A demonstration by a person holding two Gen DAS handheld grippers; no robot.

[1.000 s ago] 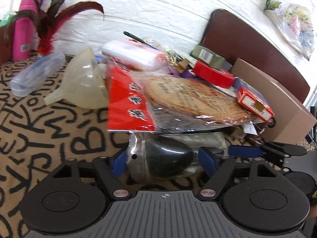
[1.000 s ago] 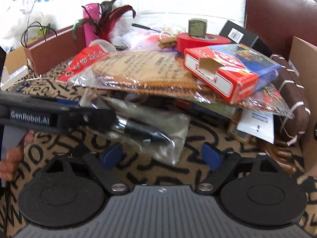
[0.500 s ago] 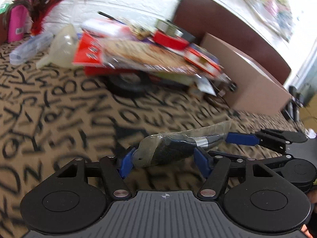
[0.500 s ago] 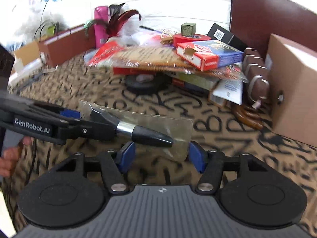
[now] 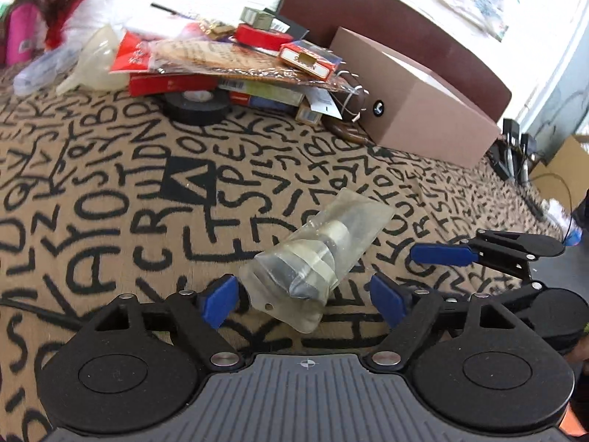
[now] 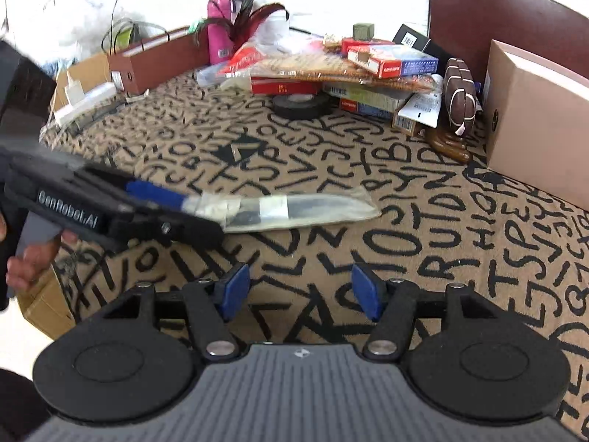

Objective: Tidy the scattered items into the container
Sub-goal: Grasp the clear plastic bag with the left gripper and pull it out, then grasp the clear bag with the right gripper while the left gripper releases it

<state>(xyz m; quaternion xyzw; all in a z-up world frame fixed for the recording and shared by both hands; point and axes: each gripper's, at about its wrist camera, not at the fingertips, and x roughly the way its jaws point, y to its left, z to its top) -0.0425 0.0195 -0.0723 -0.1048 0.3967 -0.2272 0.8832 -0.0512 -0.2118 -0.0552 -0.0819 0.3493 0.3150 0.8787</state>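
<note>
On the lettered cloth the far clutter runs left to right: pink bottle with feathers, funnel, a stack of red packets over a black tape roll, then the pink box before a brown chair back. None of it blocks the near cloth. The bagged tool lies flat between the left gripper's spreading jaws, pads clear of it — released. A second ago it sat under the pile, half a second ago clenched in those pads. The right gripper hangs empty, jaws parted, the bag well ahead of it.
</note>
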